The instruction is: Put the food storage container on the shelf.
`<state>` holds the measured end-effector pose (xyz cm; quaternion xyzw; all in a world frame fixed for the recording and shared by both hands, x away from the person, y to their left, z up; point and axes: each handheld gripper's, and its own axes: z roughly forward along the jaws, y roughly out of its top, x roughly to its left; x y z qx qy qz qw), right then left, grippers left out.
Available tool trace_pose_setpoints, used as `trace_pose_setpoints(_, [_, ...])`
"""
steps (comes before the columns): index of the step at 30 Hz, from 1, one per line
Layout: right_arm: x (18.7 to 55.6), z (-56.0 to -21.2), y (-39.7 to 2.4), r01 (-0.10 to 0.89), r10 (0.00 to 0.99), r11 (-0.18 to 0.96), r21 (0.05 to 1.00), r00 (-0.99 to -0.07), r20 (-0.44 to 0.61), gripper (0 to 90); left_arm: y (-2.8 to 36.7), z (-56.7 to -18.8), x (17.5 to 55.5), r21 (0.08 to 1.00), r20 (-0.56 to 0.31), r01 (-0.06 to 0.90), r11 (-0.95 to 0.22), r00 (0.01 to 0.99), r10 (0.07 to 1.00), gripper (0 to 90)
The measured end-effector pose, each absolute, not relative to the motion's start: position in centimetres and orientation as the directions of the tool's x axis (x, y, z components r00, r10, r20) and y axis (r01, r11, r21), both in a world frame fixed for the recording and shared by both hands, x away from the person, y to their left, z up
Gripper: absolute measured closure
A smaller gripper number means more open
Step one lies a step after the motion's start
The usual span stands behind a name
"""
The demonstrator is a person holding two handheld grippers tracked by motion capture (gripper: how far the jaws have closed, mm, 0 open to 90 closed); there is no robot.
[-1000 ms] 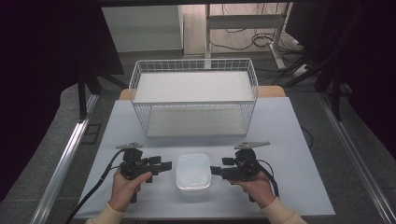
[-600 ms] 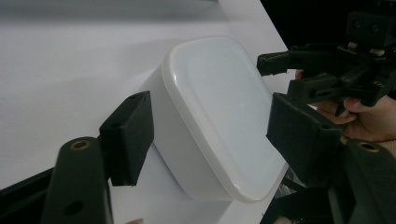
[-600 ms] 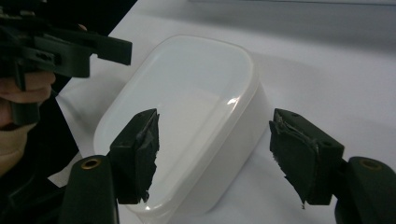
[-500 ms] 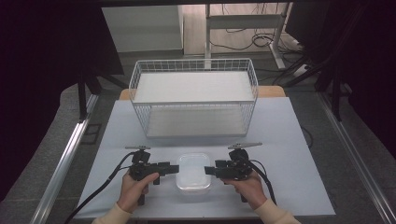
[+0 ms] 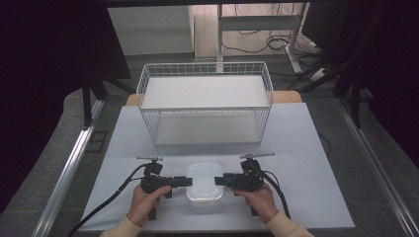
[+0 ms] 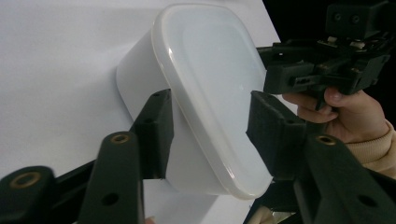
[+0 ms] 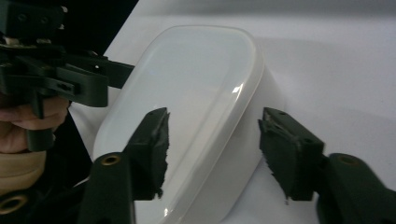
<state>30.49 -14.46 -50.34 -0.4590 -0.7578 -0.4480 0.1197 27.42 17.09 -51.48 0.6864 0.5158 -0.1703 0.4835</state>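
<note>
Here, the jaws of both grippers have just been closing on a white lidded container [image 5: 204,181], one from each end, with the box between them. In the left gripper view the left gripper [image 6: 208,135] has one jaw flat against the container's side wall and the other over its lid [image 6: 210,88]; whether that pad presses is not clear. In the right gripper view the right gripper [image 7: 210,149] straddles the far end, one jaw over the lid, the other standing apart from the wall, so it is not yet clamped. The container sits on the white table [image 5: 316,148], in front of a wire basket [image 5: 205,106]; through the lid its contents cannot be told, and the basket appears to hold nothing. The step looks like a two-handed grasp. Next, both grips likely need to firm up evenly before any lift.
</note>
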Motion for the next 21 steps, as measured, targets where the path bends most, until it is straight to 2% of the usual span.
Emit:
trace_pose_setpoints(1, [30.5, -50.3, -14.5, 0.803, 0.588, 0.177, 0.569, -0.550, 0.593, 50.8, 17.0, -51.5, 27.4, 0.485, -0.734, 0.875, 0.001, 0.406, 0.545, 53.4])
trace_pose_setpoints(2, [30.4, -50.2, -14.5, 0.807, 0.596, 0.161, 0.569, -0.539, 0.595, 55.9, 17.0, -51.6, 27.3, 0.484, -0.728, 0.875, 0.007, 0.398, 0.558, 56.4])
trace_pose_setpoints(4, [30.4, -50.2, -14.6, 0.809, 0.597, 0.152, 0.567, -0.533, 0.600, 58.7, 17.0, -51.5, 27.3, 0.484, -0.727, 0.875, 0.012, 0.394, 0.563, 58.1])
trace_pose_setpoints(5, [30.4, -50.1, -14.9, 0.825, 0.594, 0.130, 0.550, -0.509, 0.623, 63.0, 17.1, -51.4, 27.2, 0.484, -0.726, 0.875, 0.019, 0.389, 0.568, 62.7])
trace_pose_setpoints(9, [30.3, -50.1, -15.3, 0.842, 0.581, 0.101, 0.530, -0.482, 0.656, 67.1, 17.2, -51.3, 27.1, 0.491, -0.722, 0.871, 0.022, 0.393, 0.570, 66.9])
trace_pose_setpoints(21, [29.1, -49.1, -16.0, 0.833, 0.547, 0.084, 0.547, -0.497, 0.674, 77.0, 17.6, -50.1, 26.3, 0.530, -0.710, 0.848, 0.027, 0.426, 0.560, 76.1])
